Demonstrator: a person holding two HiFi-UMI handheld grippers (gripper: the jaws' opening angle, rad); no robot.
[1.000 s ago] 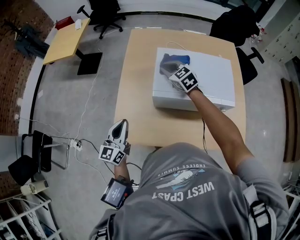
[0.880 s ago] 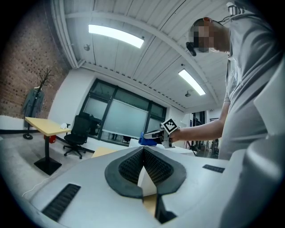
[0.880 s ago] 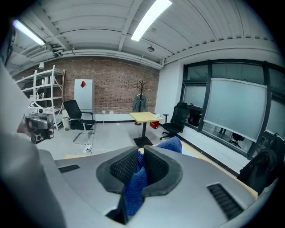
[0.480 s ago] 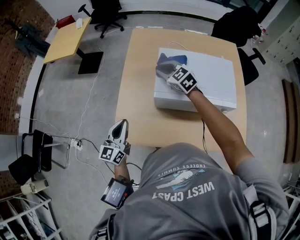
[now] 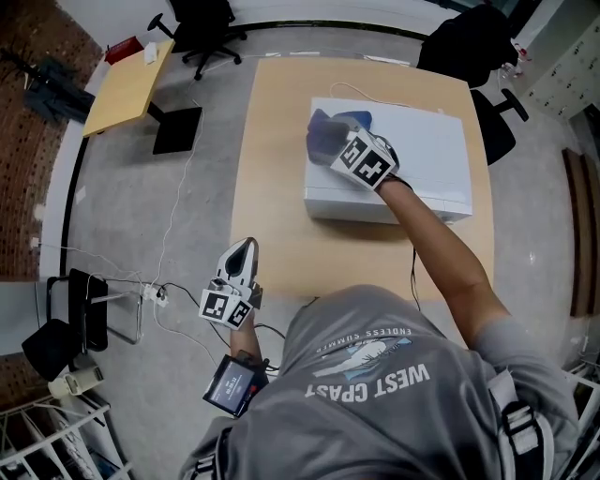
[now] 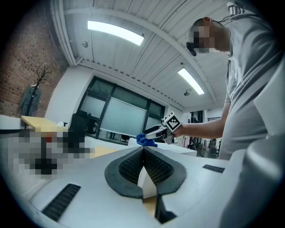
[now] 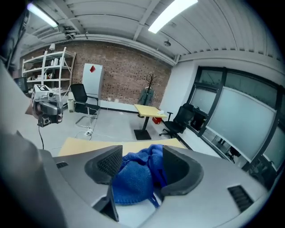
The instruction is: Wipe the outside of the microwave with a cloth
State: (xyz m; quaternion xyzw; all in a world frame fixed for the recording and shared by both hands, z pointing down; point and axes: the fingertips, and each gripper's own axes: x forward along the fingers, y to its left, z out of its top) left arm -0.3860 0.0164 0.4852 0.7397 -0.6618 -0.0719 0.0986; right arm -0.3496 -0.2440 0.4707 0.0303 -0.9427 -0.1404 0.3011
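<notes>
The white microwave (image 5: 422, 150) stands on the wooden table (image 5: 272, 169). A blue cloth (image 5: 354, 119) lies bunched on its top at the far left corner. My right gripper (image 5: 323, 141) is over that corner. In the right gripper view its jaws have just been opening and stand apart, with the cloth (image 7: 133, 176) loose between them on the microwave's top (image 7: 133, 213). My left gripper (image 5: 246, 246) hangs shut and empty over the floor, left of the table. From the left gripper view (image 6: 143, 153) the cloth (image 6: 144, 140) shows far off.
Office chairs (image 5: 211, 28) (image 5: 469, 47) stand behind the table. A smaller table (image 5: 122, 84) is at the far left. Cables and a power strip (image 5: 155, 292) lie on the floor near my left gripper. A chair (image 5: 66, 319) and shelving (image 7: 44, 67) stand at the left.
My right gripper has shifted a little left along the microwave's top with the cloth and rolled slightly. The left gripper has stayed where it was.
</notes>
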